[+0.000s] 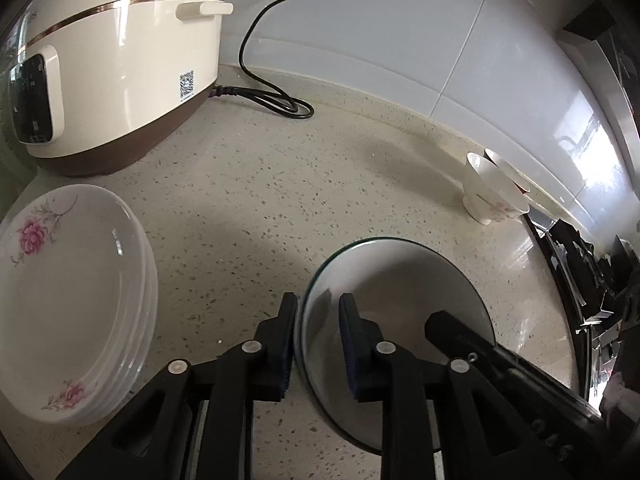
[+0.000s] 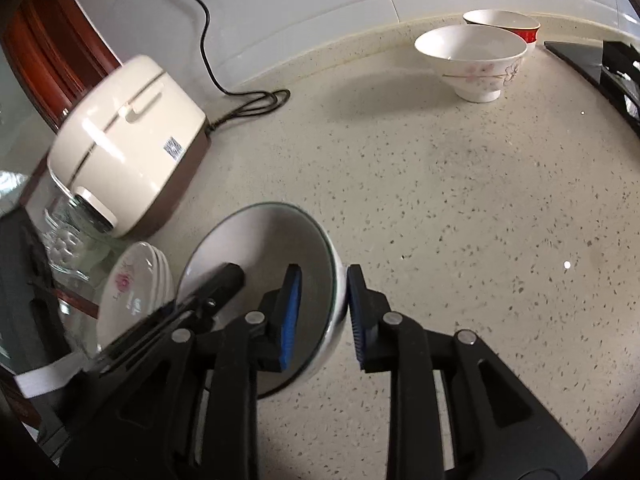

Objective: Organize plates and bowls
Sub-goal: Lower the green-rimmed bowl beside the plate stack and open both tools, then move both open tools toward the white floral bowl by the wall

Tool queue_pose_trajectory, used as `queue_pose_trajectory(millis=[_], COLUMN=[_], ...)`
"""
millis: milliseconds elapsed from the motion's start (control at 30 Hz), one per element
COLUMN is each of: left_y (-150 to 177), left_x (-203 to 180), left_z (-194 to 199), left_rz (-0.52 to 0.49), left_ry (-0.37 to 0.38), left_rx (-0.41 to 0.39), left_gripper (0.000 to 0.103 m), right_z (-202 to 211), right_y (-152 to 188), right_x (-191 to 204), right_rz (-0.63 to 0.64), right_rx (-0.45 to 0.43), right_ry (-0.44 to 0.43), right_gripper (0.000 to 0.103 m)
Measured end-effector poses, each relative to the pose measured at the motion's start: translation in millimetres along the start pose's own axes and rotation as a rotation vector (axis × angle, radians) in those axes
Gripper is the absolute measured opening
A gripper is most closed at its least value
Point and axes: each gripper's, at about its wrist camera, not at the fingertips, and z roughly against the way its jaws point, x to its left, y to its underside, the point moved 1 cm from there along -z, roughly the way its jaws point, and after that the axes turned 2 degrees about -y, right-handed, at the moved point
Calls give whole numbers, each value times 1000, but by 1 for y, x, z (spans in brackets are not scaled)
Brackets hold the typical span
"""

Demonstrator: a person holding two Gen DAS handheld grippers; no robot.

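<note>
A white bowl with a dark green rim (image 1: 404,280) (image 2: 260,248) is held between both grippers above the speckled counter. My left gripper (image 1: 318,336) straddles its left rim, one finger inside, one outside, closed on the wall. My right gripper (image 2: 322,312) straddles its right rim the same way. A stack of white plates with pink flowers (image 1: 68,292) (image 2: 132,292) sits at the left. A white floral bowl (image 1: 492,192) (image 2: 474,60) and a red-banded bowl (image 2: 508,24) stand by the back wall.
A cream rice cooker (image 1: 116,64) (image 2: 128,140) with a black cord (image 1: 272,96) stands at the back left. A black stove edge (image 1: 580,272) (image 2: 600,68) lies at the right. A glass item (image 2: 64,236) stands left of the plates.
</note>
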Motion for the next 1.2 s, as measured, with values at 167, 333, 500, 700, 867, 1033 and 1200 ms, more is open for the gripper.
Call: queue_pose_trajectory(millis=[167,333,500,700,867,1033,1200], left_y=[-3,-12,-14,-15,-21,-46,-72], left_x=[0,-18,-71,-146,-186,-188,-181], left_z=[8,41,68,51,18,-17,-47], left_rz=[14,-20,-138,-239,-242,-61,87], left_ry=[-39,-87,-11,161,174,146,124], left_rx=[-30,-183,-292,-197,-117,-31,9], left_gripper=[59,72,84,89,89,89,89], right_z=[37,89,146,183,175,148,117], right_y=[-5,-6,0,-1,-16,-48,-85], right_x=[-25,-67,-109,-147,-167,-176,-185], right_rz=[-62,-129,-200,-275,-332,-354,-349], right_rx=[-113,-254,-425,-519,-479,-429,-377], right_ry=[-23,-11,76,161,180,165,155], right_gripper=[59,60,68,80,84,84,84])
